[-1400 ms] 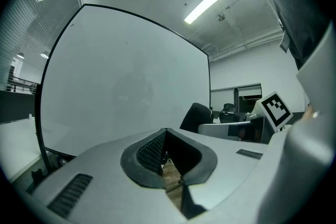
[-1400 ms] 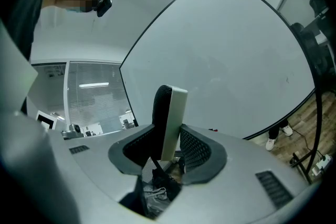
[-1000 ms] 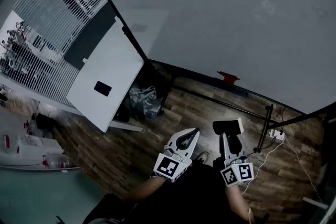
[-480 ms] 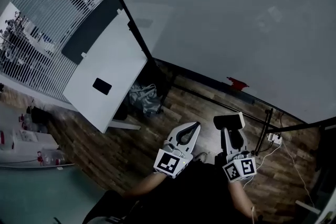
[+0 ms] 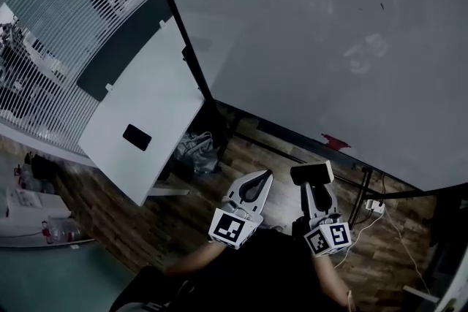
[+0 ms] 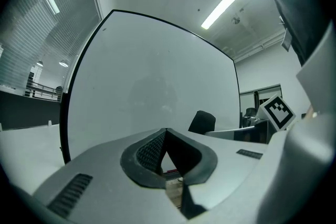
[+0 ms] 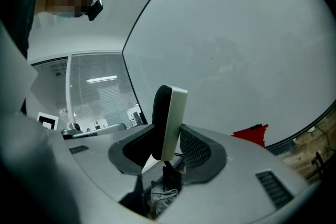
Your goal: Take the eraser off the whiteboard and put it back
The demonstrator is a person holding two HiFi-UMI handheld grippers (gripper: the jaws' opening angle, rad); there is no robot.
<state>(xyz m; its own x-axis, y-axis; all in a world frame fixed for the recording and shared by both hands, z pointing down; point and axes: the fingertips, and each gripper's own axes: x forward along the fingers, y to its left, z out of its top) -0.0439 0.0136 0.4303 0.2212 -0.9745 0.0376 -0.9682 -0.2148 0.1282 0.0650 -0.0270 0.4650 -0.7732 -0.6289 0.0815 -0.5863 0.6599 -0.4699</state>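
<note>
White left gripper, white right gripper, black ribbed jaws lining, black-and-white square-marker cubes, dark clothing

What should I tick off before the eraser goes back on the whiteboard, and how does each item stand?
1. Eraser clamped in the right gripper: ok, upright between its jaws.
2. Left gripper shut and empty: ok.
3. Whiteboard ahead of both grippers: ok.
4. Eraser touching the whiteboard: not ok, clearly apart.
5. Board surface ahead bare, with the red object off to the side at its lower edge: ok.
6. Which eraser face sticks to the board: cannot tell.
</note>
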